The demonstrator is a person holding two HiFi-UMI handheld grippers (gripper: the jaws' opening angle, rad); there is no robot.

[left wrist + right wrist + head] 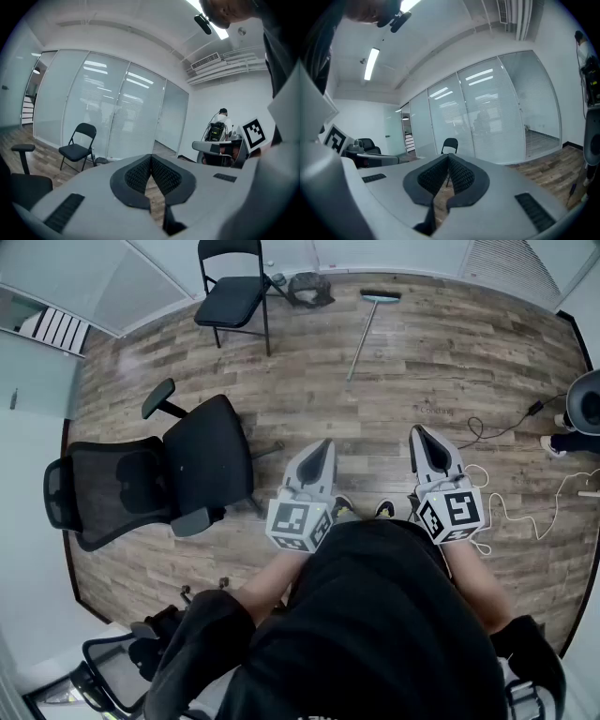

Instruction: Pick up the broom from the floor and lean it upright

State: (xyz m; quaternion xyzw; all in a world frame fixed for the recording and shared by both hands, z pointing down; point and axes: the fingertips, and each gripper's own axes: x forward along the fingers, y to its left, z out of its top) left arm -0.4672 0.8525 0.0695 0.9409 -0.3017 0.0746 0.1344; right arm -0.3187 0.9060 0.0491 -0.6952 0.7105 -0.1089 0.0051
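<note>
Stage: not started | broom lay flat on floor, well apart from both grippers | left gripper closed, empty | right gripper closed, empty | remaining: approach, grasp, lean upright

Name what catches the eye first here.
The left gripper and right gripper jut forward at the head view's centre, jaws shut and empty. Beyond them the broom lies flat on the wood floor. A black office chair stands at left.
</note>
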